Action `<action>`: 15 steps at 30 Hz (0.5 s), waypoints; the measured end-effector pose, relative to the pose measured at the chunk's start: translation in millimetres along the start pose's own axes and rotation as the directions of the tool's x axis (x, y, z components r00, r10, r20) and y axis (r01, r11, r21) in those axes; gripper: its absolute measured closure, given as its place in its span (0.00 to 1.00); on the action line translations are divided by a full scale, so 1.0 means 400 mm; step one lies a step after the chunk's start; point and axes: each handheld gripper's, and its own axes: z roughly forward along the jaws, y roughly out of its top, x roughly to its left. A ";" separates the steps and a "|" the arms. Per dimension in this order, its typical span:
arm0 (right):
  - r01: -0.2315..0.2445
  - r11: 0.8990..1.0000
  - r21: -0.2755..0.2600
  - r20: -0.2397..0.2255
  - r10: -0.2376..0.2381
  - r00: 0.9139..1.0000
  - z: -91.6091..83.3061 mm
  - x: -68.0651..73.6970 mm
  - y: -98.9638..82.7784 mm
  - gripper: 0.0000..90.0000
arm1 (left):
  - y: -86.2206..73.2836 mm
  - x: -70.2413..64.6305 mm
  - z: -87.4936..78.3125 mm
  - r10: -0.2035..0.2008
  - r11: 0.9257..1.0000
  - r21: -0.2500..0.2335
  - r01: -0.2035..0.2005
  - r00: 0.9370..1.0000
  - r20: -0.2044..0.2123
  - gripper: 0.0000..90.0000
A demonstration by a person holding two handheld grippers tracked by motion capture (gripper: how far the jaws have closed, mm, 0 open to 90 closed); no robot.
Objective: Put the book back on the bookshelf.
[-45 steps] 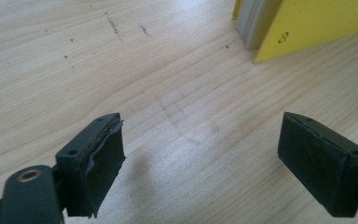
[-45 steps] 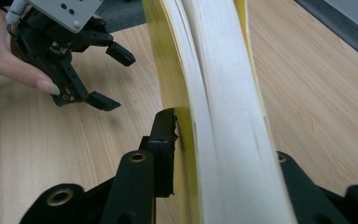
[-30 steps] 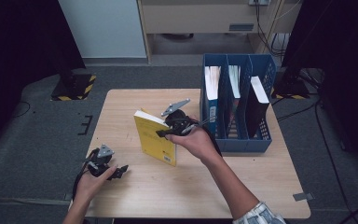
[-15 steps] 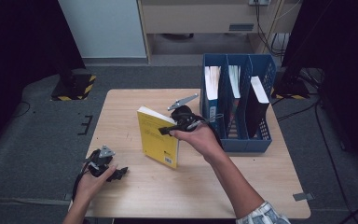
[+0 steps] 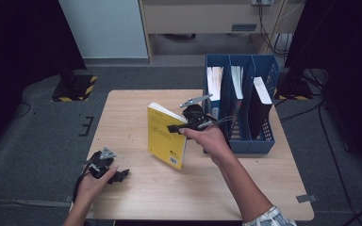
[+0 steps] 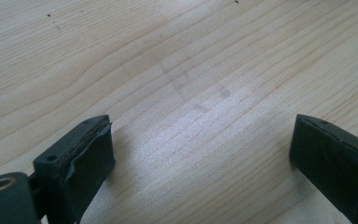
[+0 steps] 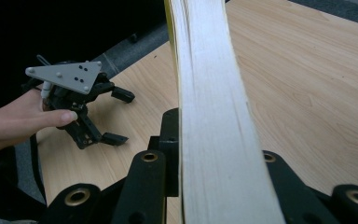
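My right gripper (image 5: pixel 179 128) clamps yellow book (image 5: pixel 166 135), lifted; blue file rack (image 5: pixel 264 141) at 3 o'clock unfilled; left gripper (image 5: pixel 118 175) gaping, idle

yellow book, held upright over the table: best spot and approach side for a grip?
Grip the yellow book across its thickness at the upper page edge, coming in from the file-box side. It stands nearly upright with the cover facing left, so that edge is the narrow, exposed part. The right hand-held gripper is shut on it just there, pages between its jaws. The left hand-held gripper rests open near the table's front-left corner.
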 end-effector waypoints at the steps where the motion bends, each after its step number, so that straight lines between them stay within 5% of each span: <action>1: -0.002 1.000 -0.002 0.002 0.002 1.000 -0.003 -0.002 -0.002 0.84 | 0.000 0.000 0.000 0.000 1.000 -0.002 0.000 1.000 0.000 0.05; 15: -0.017 0.999 -0.038 0.029 0.018 0.999 -0.055 -0.013 -0.023 0.84 | -0.013 -0.006 0.008 -0.007 0.999 -0.049 0.007 1.000 0.003 0.00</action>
